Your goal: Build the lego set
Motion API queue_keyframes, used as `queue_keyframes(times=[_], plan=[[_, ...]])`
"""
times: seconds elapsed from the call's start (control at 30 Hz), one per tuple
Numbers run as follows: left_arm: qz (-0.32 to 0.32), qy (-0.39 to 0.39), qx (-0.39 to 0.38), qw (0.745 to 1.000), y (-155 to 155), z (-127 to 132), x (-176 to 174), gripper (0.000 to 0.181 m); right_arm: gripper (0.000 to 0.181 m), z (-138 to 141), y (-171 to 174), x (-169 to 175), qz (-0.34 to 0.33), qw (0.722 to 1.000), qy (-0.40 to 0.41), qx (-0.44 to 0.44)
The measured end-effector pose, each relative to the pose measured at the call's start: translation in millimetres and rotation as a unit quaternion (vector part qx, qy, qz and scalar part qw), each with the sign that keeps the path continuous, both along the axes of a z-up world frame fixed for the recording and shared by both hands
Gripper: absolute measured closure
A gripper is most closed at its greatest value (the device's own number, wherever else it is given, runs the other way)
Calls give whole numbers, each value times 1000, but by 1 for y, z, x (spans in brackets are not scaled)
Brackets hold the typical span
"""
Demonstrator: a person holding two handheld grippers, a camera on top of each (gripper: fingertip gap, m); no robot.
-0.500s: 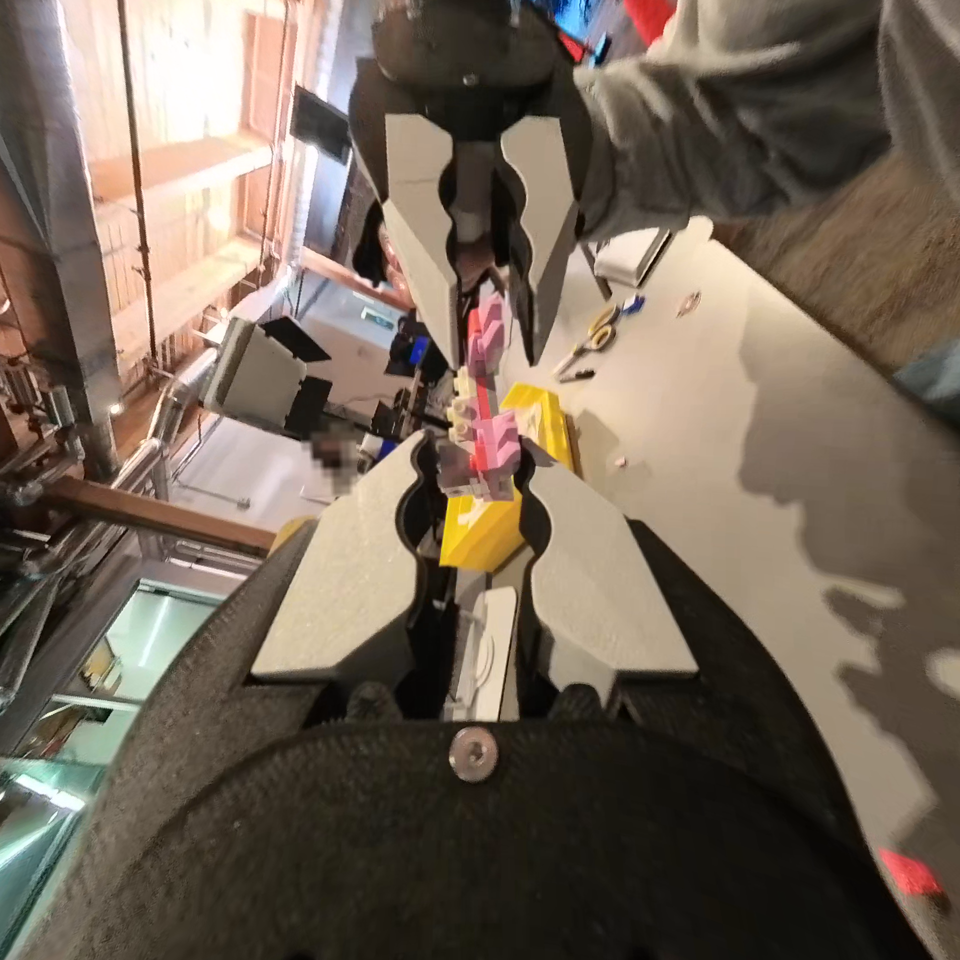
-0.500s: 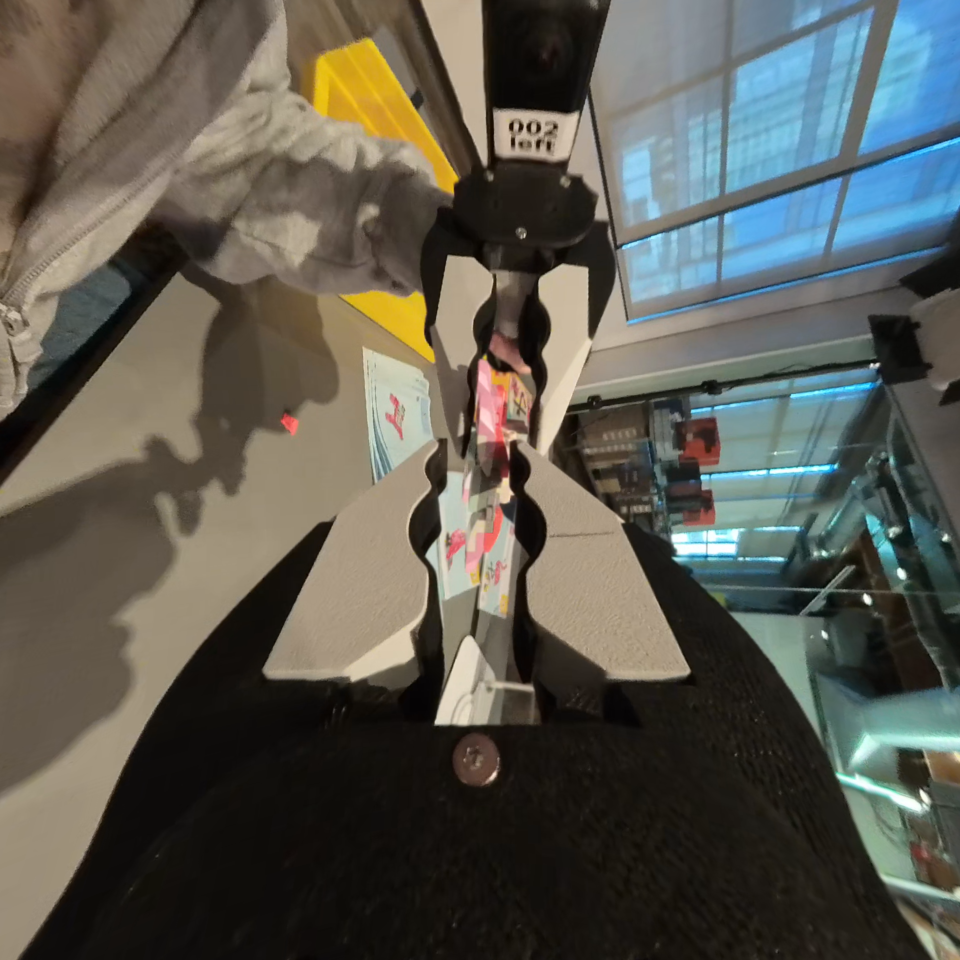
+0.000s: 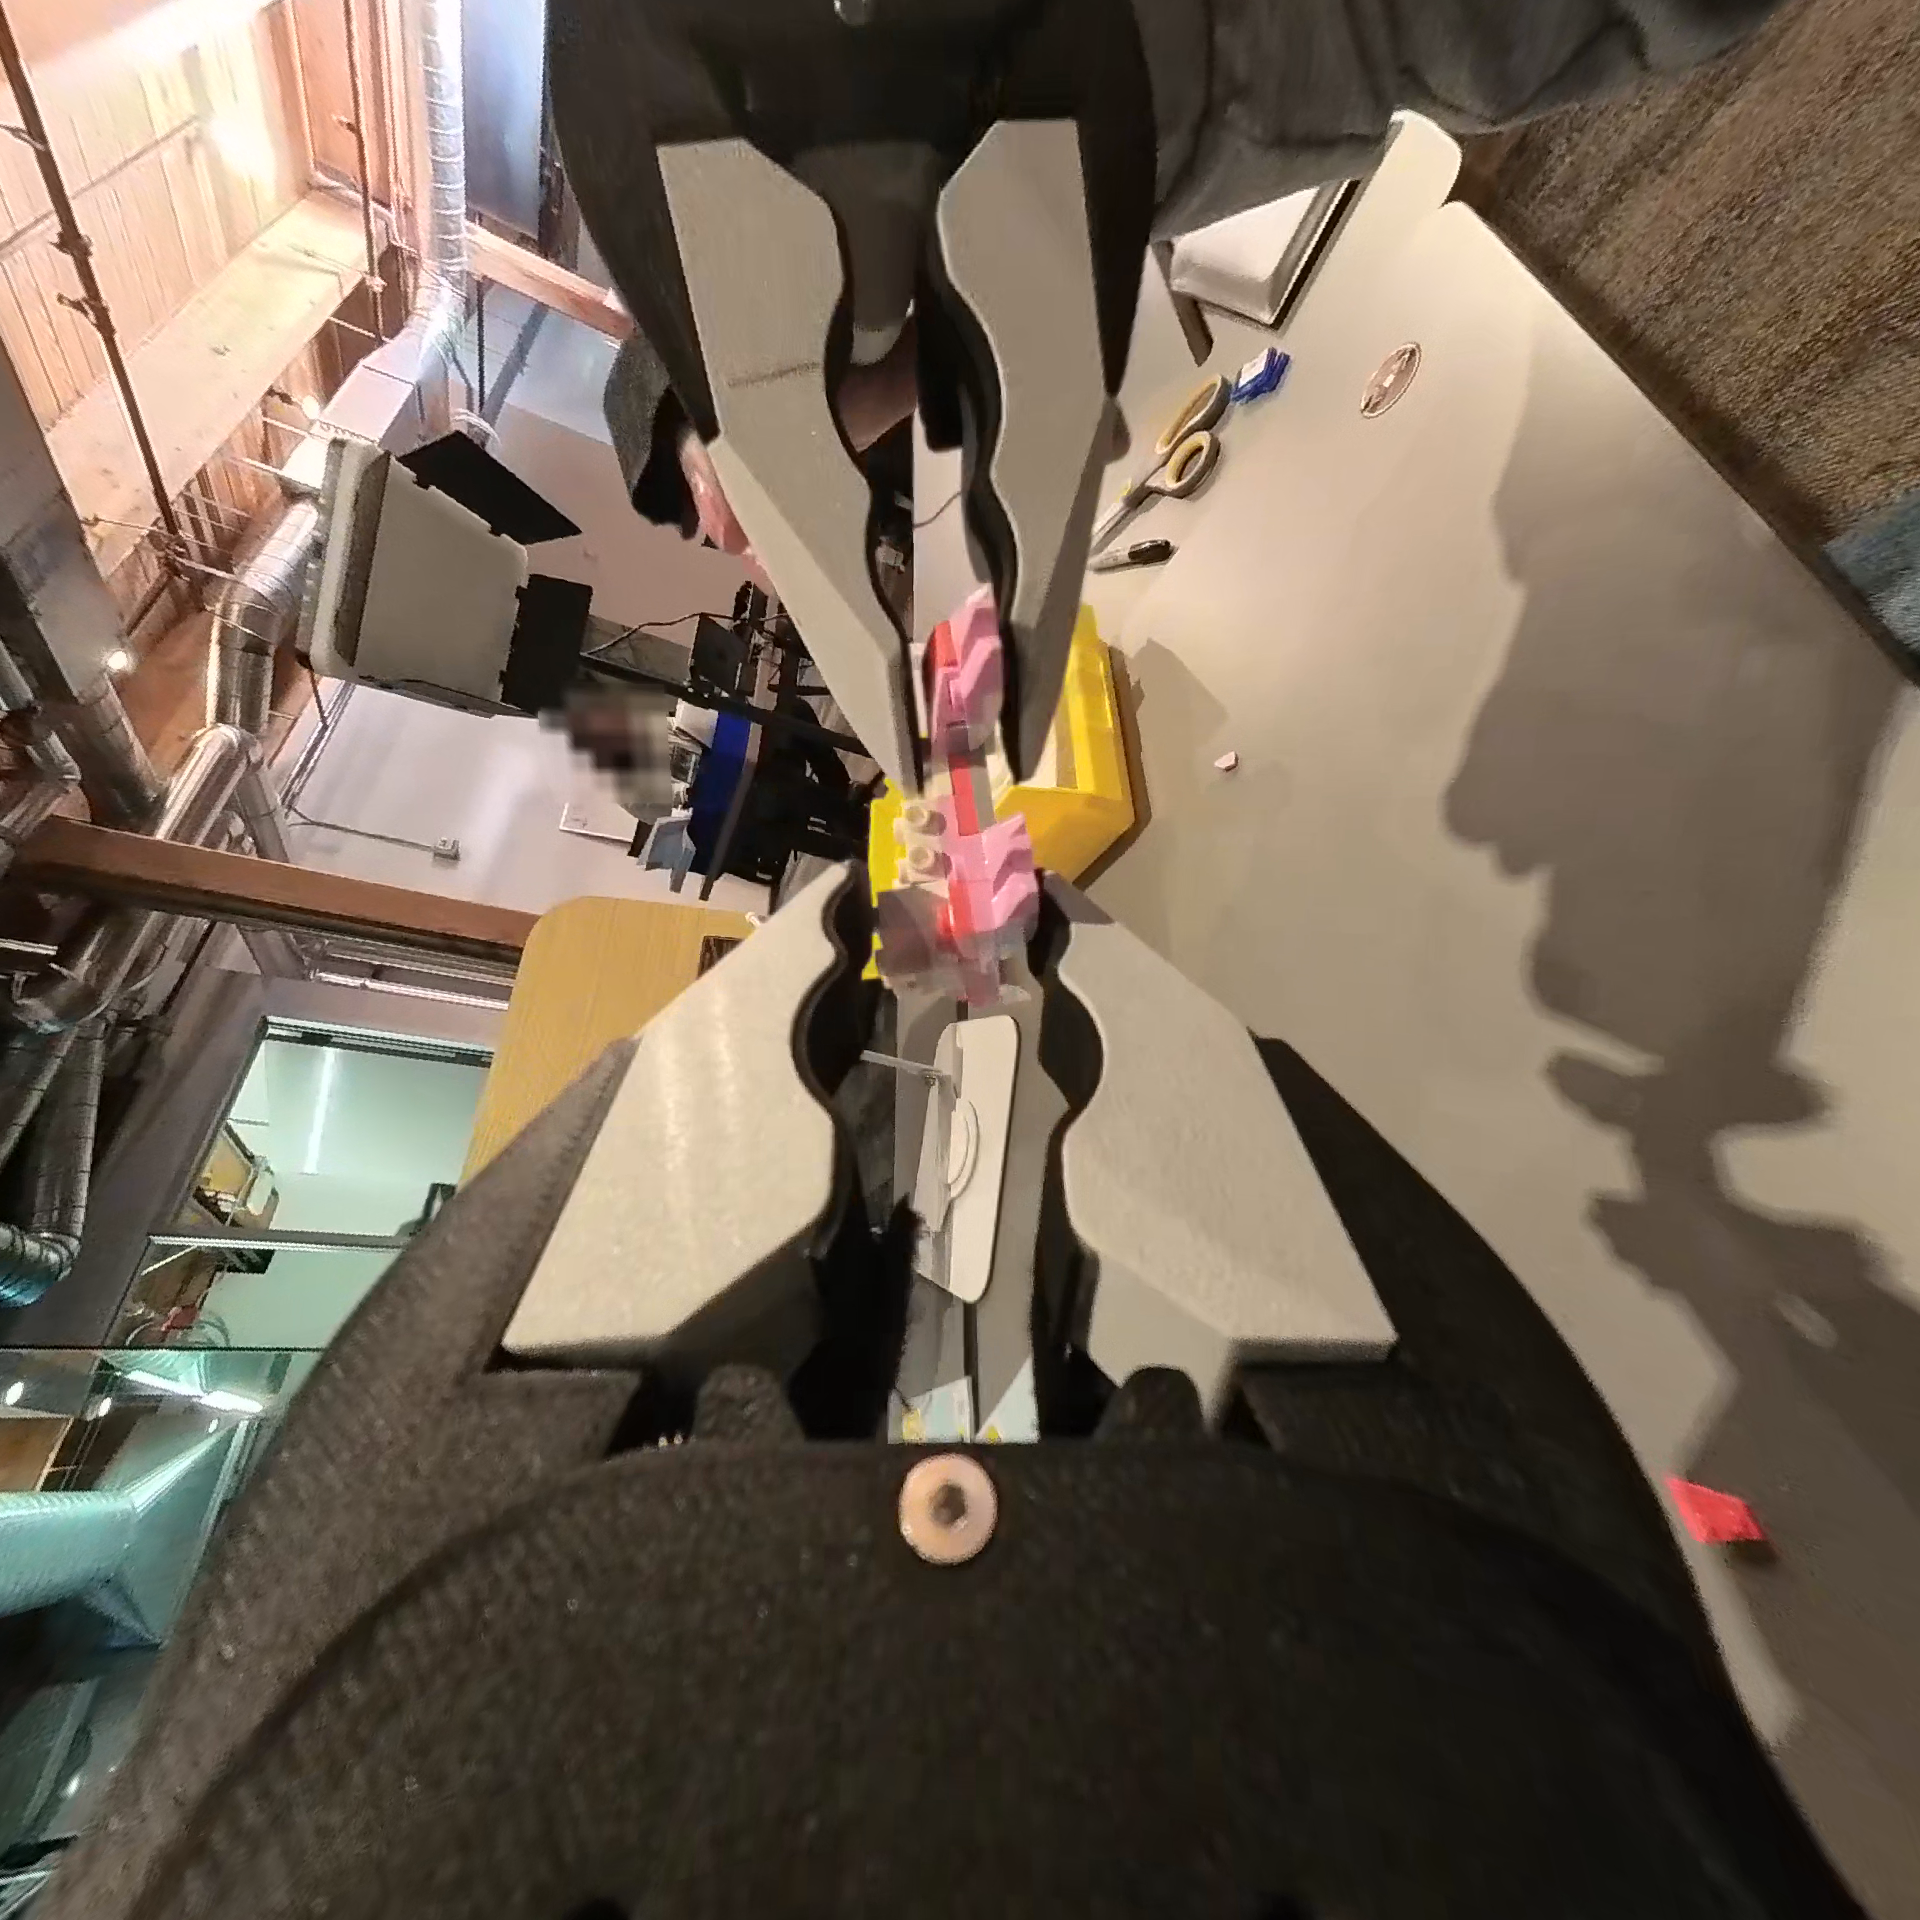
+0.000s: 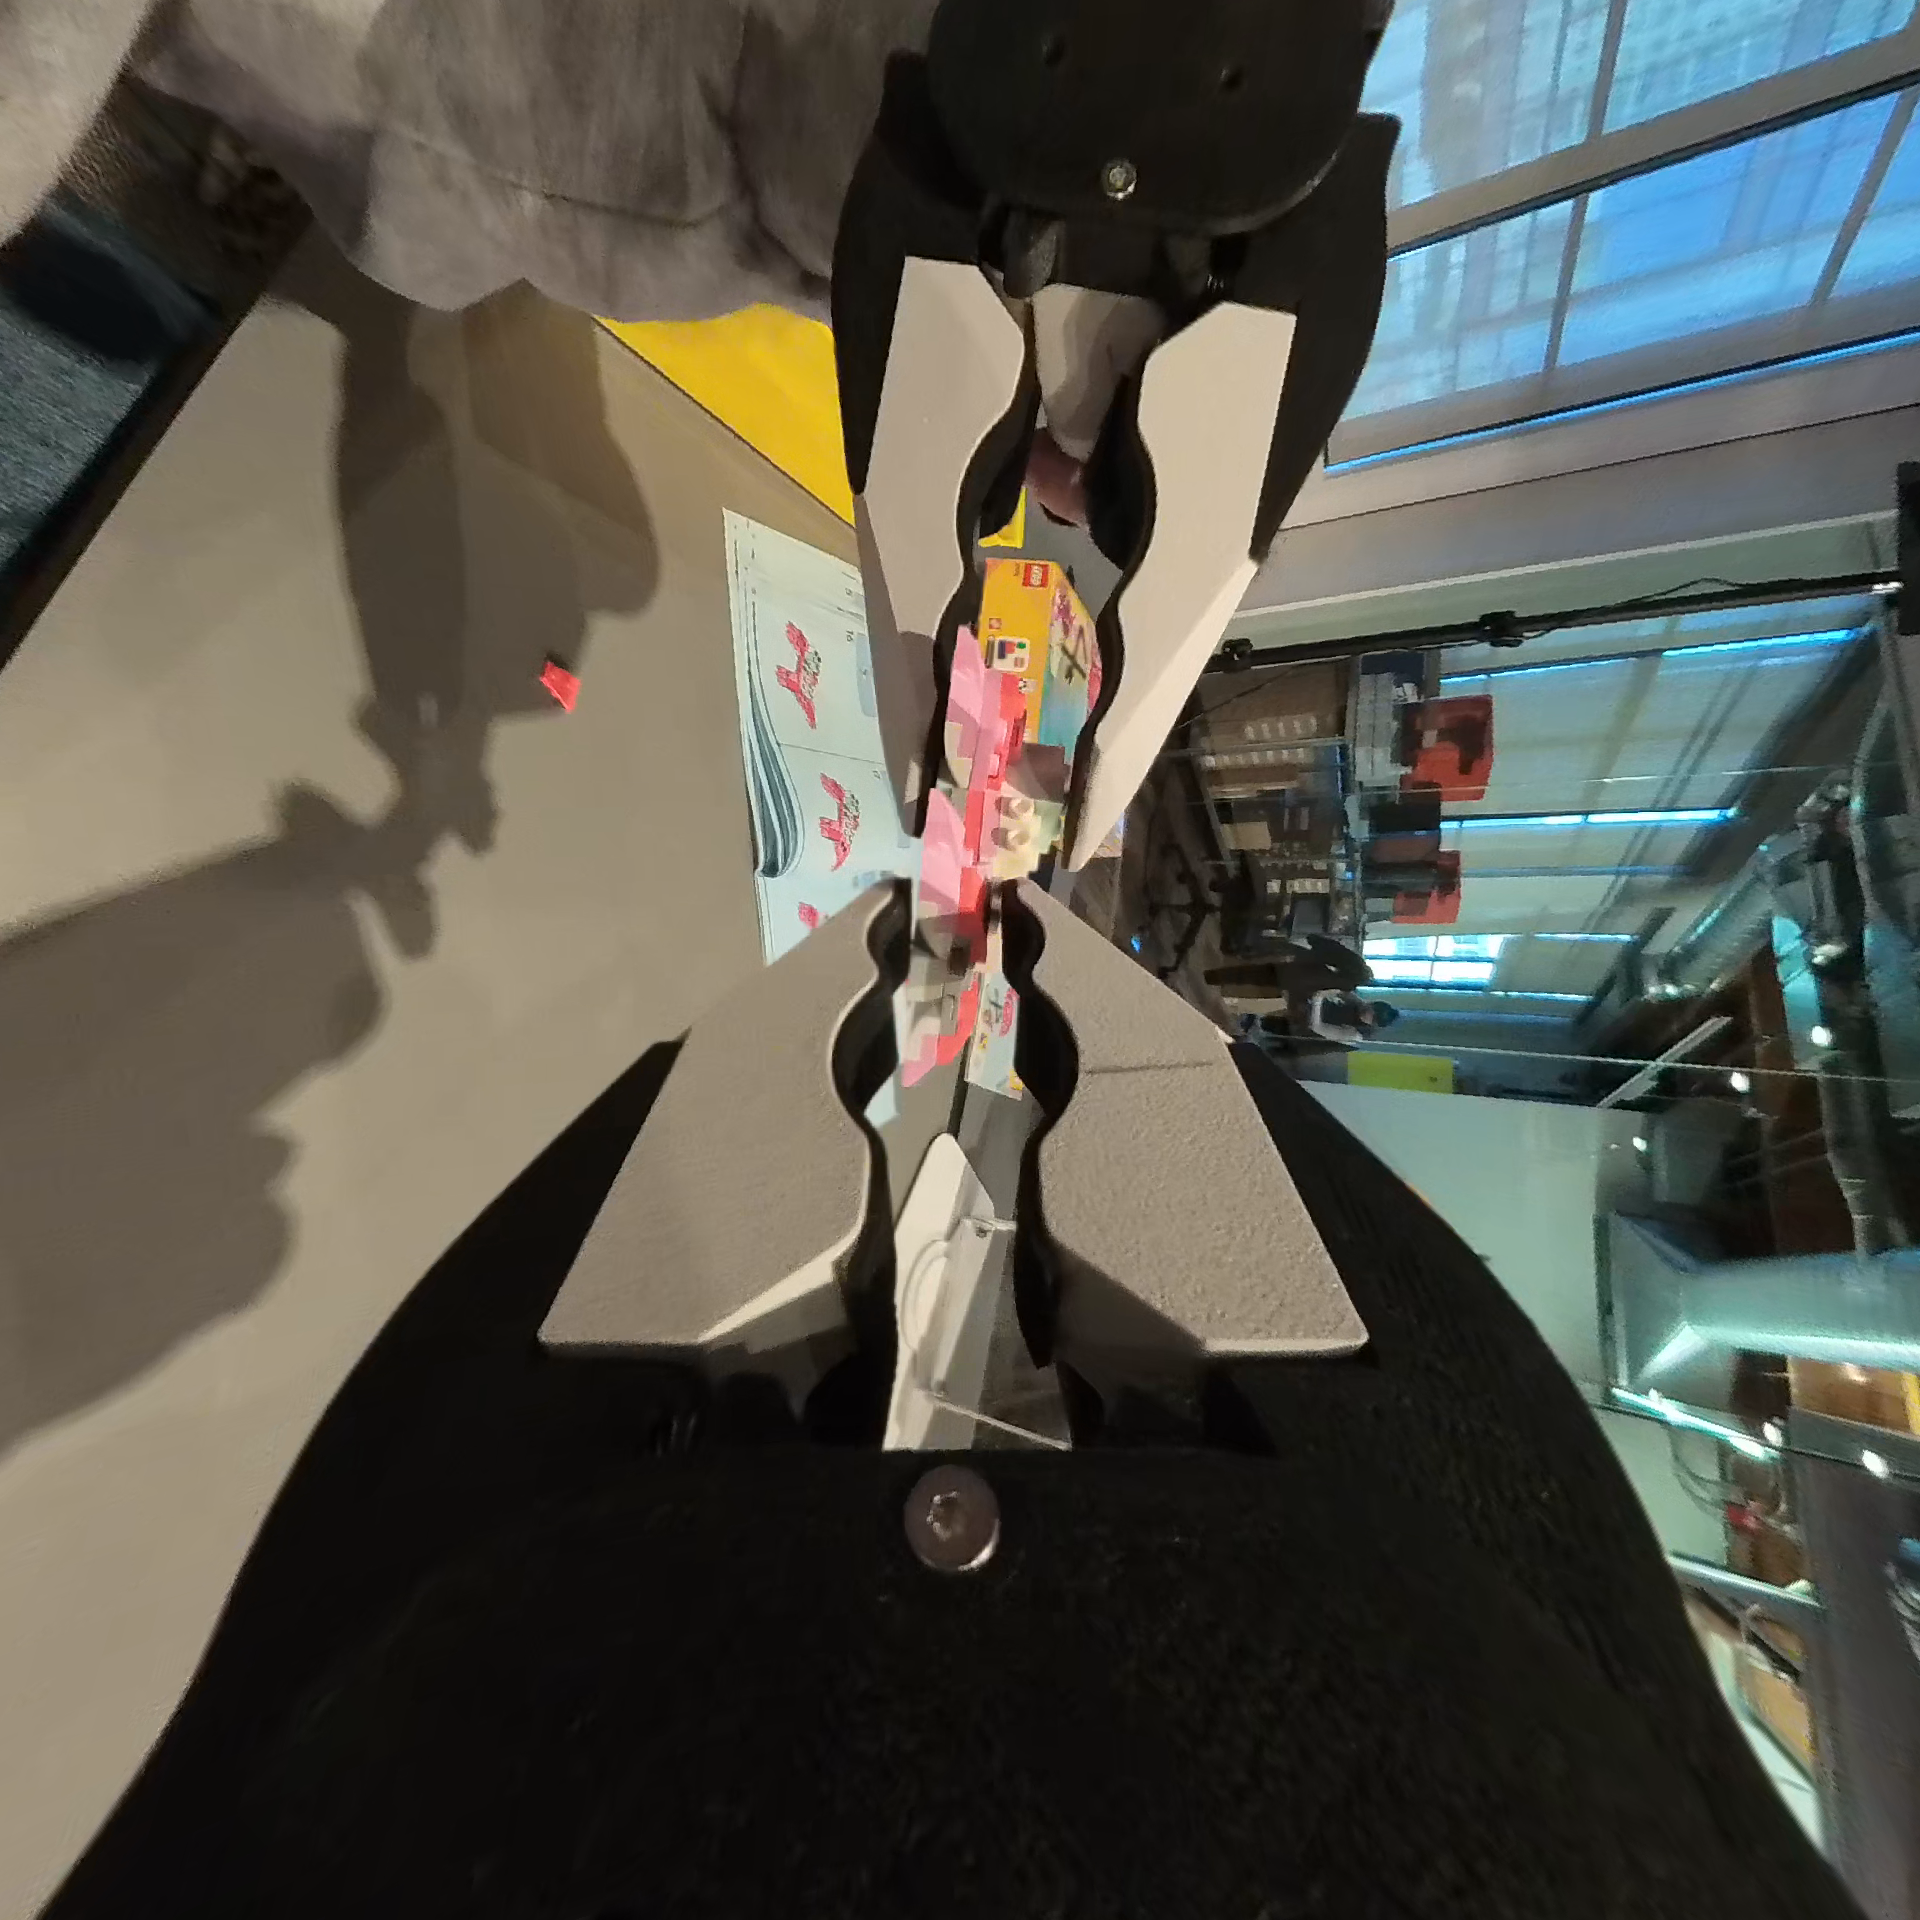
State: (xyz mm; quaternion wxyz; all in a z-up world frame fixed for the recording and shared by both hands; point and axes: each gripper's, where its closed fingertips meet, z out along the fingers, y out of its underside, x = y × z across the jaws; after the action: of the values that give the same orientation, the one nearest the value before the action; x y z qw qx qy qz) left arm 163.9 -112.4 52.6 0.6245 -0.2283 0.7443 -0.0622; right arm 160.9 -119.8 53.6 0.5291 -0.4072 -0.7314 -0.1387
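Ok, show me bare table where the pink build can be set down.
Free: the grey table between the yellow bin and the red brick. Also left of the instruction booklet, past that brick. Crowded: near the scissors and marker.

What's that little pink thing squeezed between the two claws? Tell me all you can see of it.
It is a small lego model of glossy plastic bricks: pale pink sloped pieces, a red strip along the middle, and cream studded bricks on one side. It is held in the air above the grey table, pinched from opposite ends by the left hand-held gripper and the right hand-held gripper. Its final shape is not clear yet.
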Motion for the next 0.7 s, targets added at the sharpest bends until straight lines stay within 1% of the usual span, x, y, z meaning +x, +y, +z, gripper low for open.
queue_keyframes(times=[0.13, 0.6, 0.7], plan=[[4, 3, -5, 1000, 1, 0, 0, 152, 165, -1, 1, -1, 3, 1000, 0, 3], [4, 15, 0, 1000, 0, -5, 3, 152, 170, -4, 4, 0, 9, 999, -31, 38], [6, 14, 9, 1000, 0, -6, 3, 153, 170, -4, 6, 0, 7, 1000, -12, 23]])
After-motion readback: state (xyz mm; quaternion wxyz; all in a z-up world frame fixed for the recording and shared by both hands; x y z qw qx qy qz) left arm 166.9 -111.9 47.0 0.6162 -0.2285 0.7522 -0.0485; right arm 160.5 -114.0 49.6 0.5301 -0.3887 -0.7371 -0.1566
